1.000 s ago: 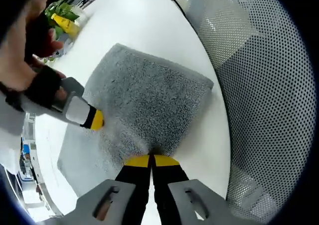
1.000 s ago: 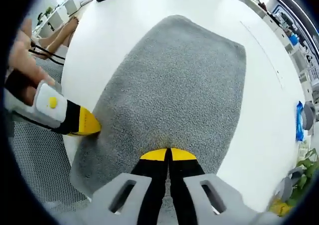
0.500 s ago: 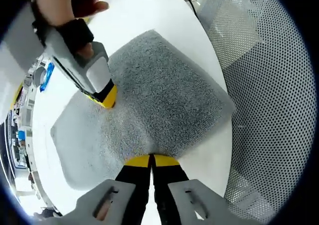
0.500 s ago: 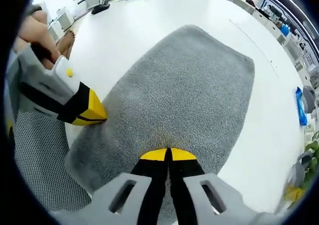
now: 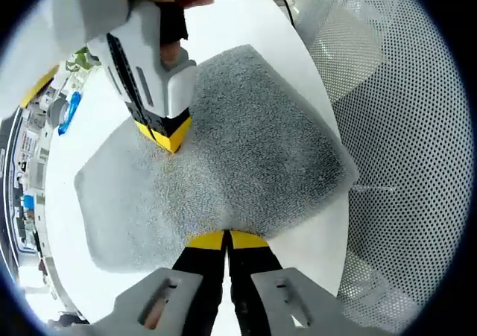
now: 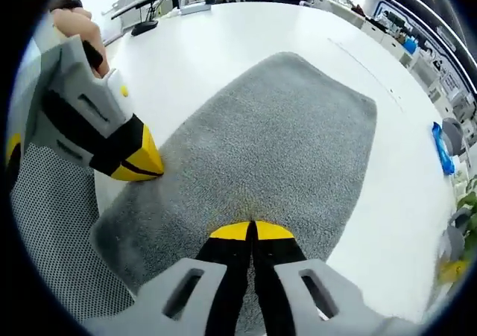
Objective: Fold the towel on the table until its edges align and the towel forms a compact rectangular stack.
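Note:
A grey towel (image 5: 223,157) lies on the round white table (image 5: 223,16), near its edge. At the bottom of the left gripper view, my left gripper (image 5: 226,239) is shut, its yellow tips pinching the towel's near edge. My right gripper (image 5: 168,136) comes in from the upper left with a hand behind it, its tips down on the towel. In the right gripper view the towel (image 6: 283,150) stretches away from my right gripper (image 6: 252,232), which is shut on its near edge. My left gripper (image 6: 145,165) holds the towel's left border there.
A perforated mesh chair (image 5: 402,127) stands just off the table edge, also seen as mesh chair (image 6: 52,224). A blue object (image 6: 441,138) and a green plant (image 6: 466,209) sit at the table's far side. Monitors and a keyboard (image 6: 186,7) stand beyond.
The two grippers have drawn closer together, each looming larger in the other's view. Both stay shut on the towel, and its held edge has shifted with them.

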Demonstrator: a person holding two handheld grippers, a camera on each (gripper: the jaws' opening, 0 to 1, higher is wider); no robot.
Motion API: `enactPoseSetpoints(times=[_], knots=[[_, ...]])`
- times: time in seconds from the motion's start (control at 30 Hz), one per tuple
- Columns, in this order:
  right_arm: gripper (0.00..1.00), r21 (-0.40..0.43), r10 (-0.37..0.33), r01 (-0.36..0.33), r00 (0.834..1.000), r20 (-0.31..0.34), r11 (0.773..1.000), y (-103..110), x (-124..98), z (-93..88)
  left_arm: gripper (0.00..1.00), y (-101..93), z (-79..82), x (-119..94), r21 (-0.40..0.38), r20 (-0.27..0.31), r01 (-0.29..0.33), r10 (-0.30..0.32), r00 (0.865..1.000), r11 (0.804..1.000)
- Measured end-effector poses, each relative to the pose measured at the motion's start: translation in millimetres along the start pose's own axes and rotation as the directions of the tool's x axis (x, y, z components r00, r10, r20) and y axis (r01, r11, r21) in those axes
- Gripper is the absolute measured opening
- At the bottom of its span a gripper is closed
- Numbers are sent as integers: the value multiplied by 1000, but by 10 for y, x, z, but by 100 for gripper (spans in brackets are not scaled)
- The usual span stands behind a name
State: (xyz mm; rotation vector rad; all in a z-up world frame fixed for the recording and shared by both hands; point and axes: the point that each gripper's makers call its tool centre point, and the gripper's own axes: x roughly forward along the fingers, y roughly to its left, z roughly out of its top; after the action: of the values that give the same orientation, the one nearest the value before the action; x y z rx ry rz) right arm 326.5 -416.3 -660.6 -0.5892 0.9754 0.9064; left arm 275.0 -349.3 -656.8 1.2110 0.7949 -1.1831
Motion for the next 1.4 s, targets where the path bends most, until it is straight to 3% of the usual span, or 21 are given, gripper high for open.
enactPoseSetpoints(times=[0.27,0.4,0.5,0.67,0.77,1.1,1.4], knots=[[0,32,9,-12,997,70,999,81,-31,-29,1,22,-62,-10,-37,20,-21,22,1000,999],[0,104,29,-41,993,119,994,73,-42,-37,1,34,-69,-9,-60,30,-30,32,999,998],[0,116,33,-49,991,130,992,83,-53,-54,1,50,-77,-13,-109,65,-21,28,997,994],[0,174,14,-33,994,110,984,85,-40,-31,1,64,-85,-20,-244,166,34,7,986,969],[0,156,6,-19,996,88,988,94,-35,-32,1,75,-98,-19,-318,206,60,7,979,946],[0,152,-25,8,994,105,988,121,-50,-57,1,81,-103,-15,-353,231,83,1,973,932],[0,177,-42,17,990,136,984,137,-58,-71,1,96,-123,-11,-350,221,72,7,975,934]])
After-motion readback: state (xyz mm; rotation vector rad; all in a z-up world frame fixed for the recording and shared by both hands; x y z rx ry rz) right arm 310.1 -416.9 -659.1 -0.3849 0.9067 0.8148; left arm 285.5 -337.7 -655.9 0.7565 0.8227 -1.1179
